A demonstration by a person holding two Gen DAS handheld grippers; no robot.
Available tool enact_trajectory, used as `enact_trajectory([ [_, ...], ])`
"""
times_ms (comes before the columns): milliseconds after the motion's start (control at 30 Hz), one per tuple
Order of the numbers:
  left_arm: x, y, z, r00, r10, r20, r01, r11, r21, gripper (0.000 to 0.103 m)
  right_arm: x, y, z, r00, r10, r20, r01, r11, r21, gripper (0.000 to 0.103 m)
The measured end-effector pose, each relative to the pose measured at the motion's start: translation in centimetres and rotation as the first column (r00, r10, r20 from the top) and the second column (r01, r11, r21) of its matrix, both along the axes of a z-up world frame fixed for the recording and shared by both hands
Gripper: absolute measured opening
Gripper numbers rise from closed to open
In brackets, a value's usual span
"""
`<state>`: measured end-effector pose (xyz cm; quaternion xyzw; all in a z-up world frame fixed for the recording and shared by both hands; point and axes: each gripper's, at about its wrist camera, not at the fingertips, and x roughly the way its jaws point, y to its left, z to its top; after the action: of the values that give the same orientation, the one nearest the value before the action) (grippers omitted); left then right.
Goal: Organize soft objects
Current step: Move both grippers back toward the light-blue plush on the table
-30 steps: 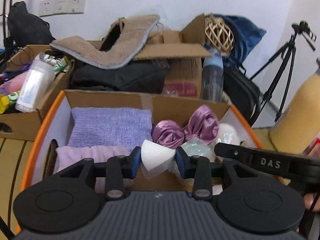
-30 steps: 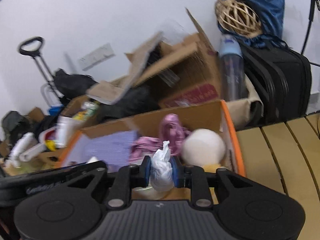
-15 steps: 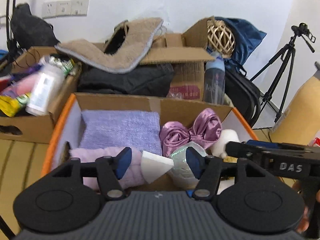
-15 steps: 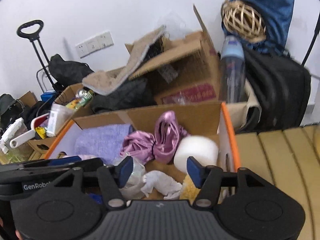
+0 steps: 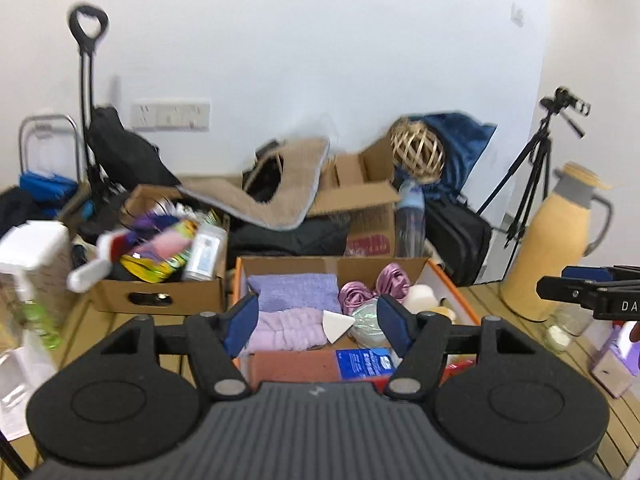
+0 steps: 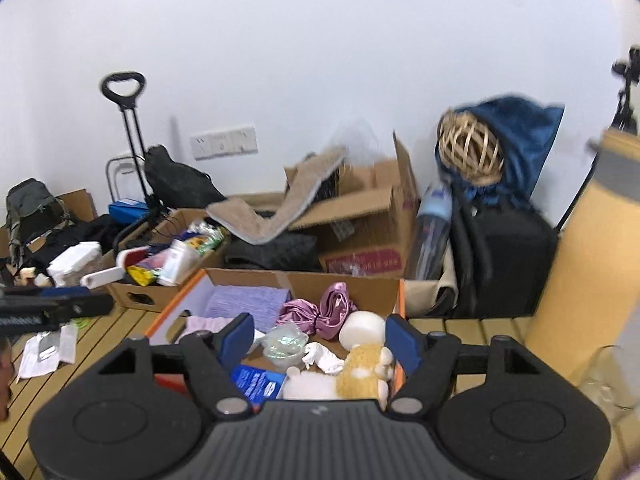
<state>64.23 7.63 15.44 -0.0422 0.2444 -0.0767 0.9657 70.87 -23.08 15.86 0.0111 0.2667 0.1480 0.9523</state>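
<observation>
Both the left gripper [image 5: 317, 322] and right gripper [image 6: 320, 340], jaws just opened and empty, should clear the orange-rimmed box [image 6: 401, 294] at twelve o'clock, leaving the white wedge sponge [image 5: 335, 324] settled.

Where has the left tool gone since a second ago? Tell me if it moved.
Yes. The left tool, jaws just opened and empty, has pulled back and up from the orange-edged box, leaving the white wedge sponge inside.

Background clutter along the white wall.
Upper left: trolley handle [image 5: 88, 26] and wall sockets [image 5: 171, 114]; centre: woven rattan ball [image 5: 418, 155] against blue fabric [image 6: 520, 140]; right edge: tripod [image 5: 532, 168] and tan thermos jug [image 5: 552, 248]; lower left: box of bottles [image 5: 160, 276].
</observation>
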Motion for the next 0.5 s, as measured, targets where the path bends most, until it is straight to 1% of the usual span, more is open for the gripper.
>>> enact_trajectory([
  [67,-3.5,0.3,0.5,0.999,-0.004,0.041,0.003,1.000,0.002,0.069,-3.1,0.0,0.9,0.999,0.008,0.031,-0.008,1.000,-0.002,0.078],
  [133,-7.3,0.5,0.4,0.996,-0.009,0.085,0.009,1.000,0.004,0.070,-6.7,0.1,1.2,0.997,0.031,0.064,-0.031,0.999,-0.009,0.080],
  [200,-11.4,0.4,-0.4,0.992,-0.019,0.123,0.020,1.000,0.001,0.073,-10.1,0.4,1.0,0.994,0.056,0.092,-0.054,0.998,-0.017,0.081],
  [267,-15.6,0.3,-1.5,0.986,-0.022,0.168,0.020,1.000,0.013,0.075,-13.2,0.6,0.3,0.991,0.077,0.111,-0.075,0.997,-0.028,0.081],
  [333,-19.3,0.3,-2.8,0.978,-0.004,0.206,0.002,1.000,0.013,0.078,-16.7,1.0,-0.7,0.987,0.091,0.132,-0.085,0.995,-0.044,0.082],
  [433,-24.7,0.4,-5.1,0.975,0.018,0.221,-0.018,1.000,-0.002,0.083,-22.0,1.2,-2.4,0.980,0.104,0.167,-0.098,0.994,-0.041,0.086],
  [500,-27.9,0.2,-6.7,0.978,0.012,0.207,-0.015,1.000,0.010,0.085,-25.7,1.1,-3.9,0.975,0.106,0.194,-0.103,0.994,-0.024,0.087],
])
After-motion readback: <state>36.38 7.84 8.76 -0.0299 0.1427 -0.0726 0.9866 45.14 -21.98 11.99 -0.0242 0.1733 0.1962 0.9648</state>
